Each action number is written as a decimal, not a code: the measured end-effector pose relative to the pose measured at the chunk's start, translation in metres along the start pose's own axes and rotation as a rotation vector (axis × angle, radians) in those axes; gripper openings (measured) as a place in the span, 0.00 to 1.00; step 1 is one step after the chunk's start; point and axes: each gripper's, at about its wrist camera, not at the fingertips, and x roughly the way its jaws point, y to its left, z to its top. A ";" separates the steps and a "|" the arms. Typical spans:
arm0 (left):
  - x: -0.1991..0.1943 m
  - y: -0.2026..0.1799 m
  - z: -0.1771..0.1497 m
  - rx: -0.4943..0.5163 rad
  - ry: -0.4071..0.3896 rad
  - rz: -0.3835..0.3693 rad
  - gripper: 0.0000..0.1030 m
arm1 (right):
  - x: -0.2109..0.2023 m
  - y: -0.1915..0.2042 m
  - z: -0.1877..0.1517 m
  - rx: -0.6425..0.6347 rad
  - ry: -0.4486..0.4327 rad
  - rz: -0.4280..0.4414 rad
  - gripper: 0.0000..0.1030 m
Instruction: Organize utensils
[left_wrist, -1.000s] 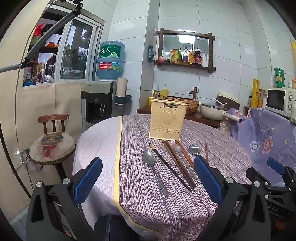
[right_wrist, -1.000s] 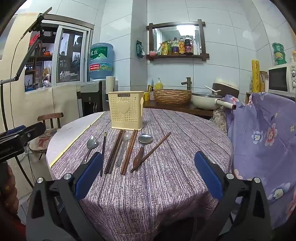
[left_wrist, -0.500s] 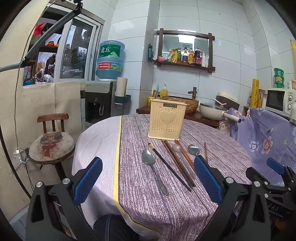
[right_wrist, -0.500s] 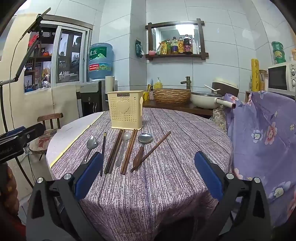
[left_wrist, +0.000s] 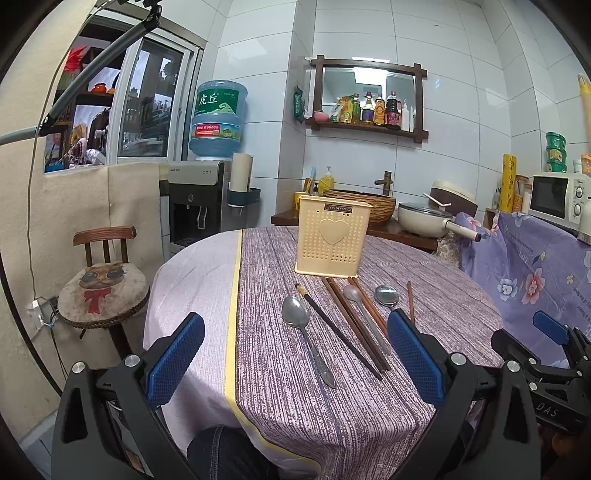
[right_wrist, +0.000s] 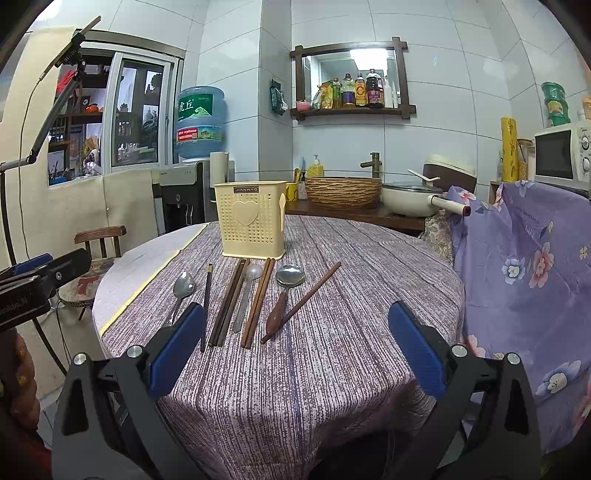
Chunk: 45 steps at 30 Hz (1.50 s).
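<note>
A cream utensil holder (left_wrist: 333, 241) with a heart on its front stands upright on the round table; it also shows in the right wrist view (right_wrist: 252, 224). In front of it lie a steel spoon (left_wrist: 303, 334), a black chopstick (left_wrist: 338, 332), brown chopsticks (right_wrist: 258, 301), a second steel spoon (right_wrist: 245, 293), a wooden-handled spoon (right_wrist: 283, 295) and a single brown chopstick (right_wrist: 303, 301). My left gripper (left_wrist: 295, 363) is open and empty, near the table's front edge. My right gripper (right_wrist: 297, 349) is open and empty, short of the utensils.
The table carries a purple striped cloth (right_wrist: 332, 369). A small chair with a cat cushion (left_wrist: 103, 288) stands left. A counter behind holds a woven basket (right_wrist: 343, 192) and a pan (right_wrist: 413, 203). A floral-covered seat (right_wrist: 524, 266) is at the right.
Both views have shifted very slightly toward the table. The utensils and holder have not moved, and both grippers stay open.
</note>
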 end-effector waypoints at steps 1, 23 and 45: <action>0.000 0.001 0.000 -0.001 0.000 0.001 0.95 | 0.000 0.000 0.000 0.000 -0.001 0.000 0.95; 0.000 -0.001 0.000 0.003 0.001 0.002 0.95 | -0.003 0.000 0.003 0.002 -0.009 -0.001 0.95; -0.001 -0.005 -0.007 0.005 0.005 0.003 0.95 | -0.003 -0.002 0.003 0.013 -0.010 -0.003 0.95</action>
